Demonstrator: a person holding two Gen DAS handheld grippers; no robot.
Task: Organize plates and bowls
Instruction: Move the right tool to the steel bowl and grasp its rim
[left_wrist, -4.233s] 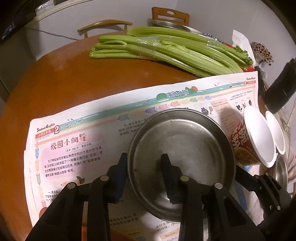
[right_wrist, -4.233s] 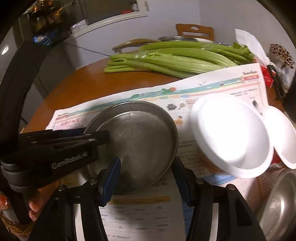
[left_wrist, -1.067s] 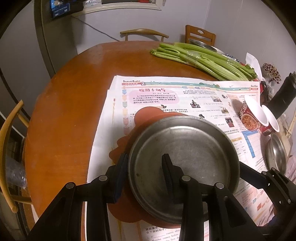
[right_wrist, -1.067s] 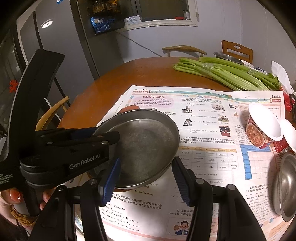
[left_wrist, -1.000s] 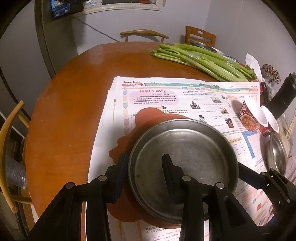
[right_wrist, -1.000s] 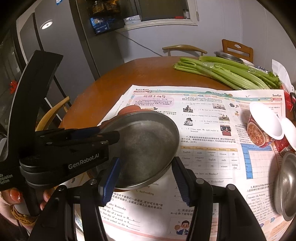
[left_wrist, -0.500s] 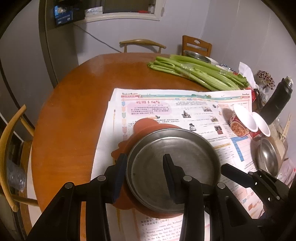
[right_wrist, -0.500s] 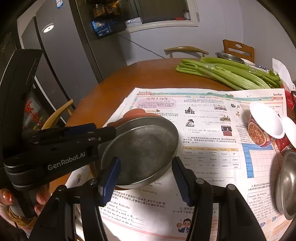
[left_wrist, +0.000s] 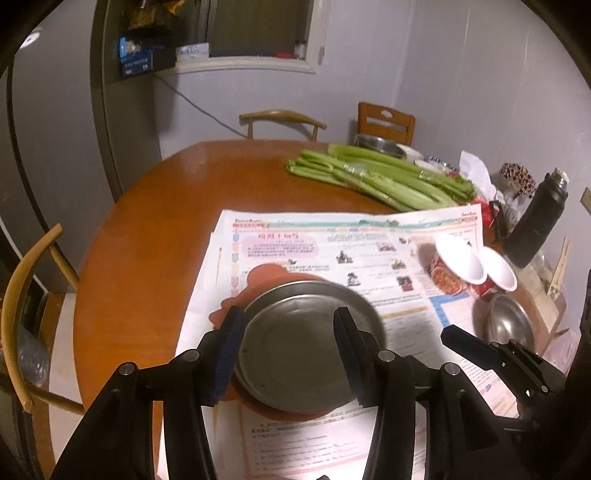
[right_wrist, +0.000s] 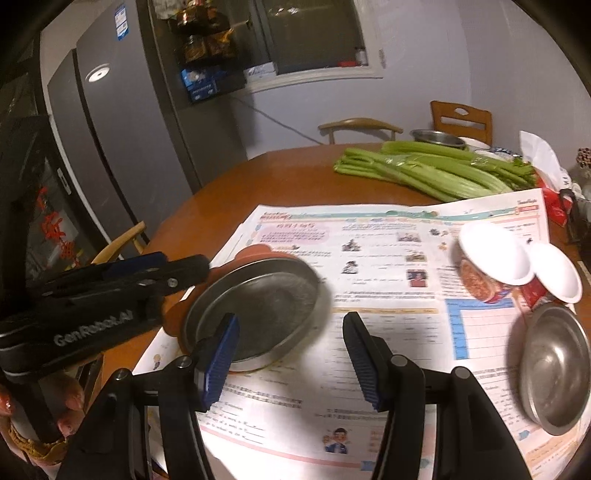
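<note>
Plates are what we are sorting, and the steel plate (left_wrist: 303, 343) is now lying on the orange plate (left_wrist: 266, 275) at the near left of the newspaper (left_wrist: 369, 236) spread on the desk (left_wrist: 147, 229). Half a second ago our left tongs (left_wrist: 288, 343) were pinching that steel plate by its near rim; now we are seeing them spread wide and pulled back above it, gripping nothing, so we are judging the stacking step as done. Our right tongs (right_wrist: 290, 345) are also spread and holding nothing, hovering over the paper just right of the stack. That is freeing both tongs for what is left: the steel bowl (right_wrist: 554, 365) at the near right edge of the paper, and just beyond it two white paper bowls (right_wrist: 495, 258), tilted and leaning together. We are taking the bowls as the next group to gather, the steel bowl being nearest the right tongs. Celery (left_wrist: 380, 177) is lying across the far side of the desk.
</note>
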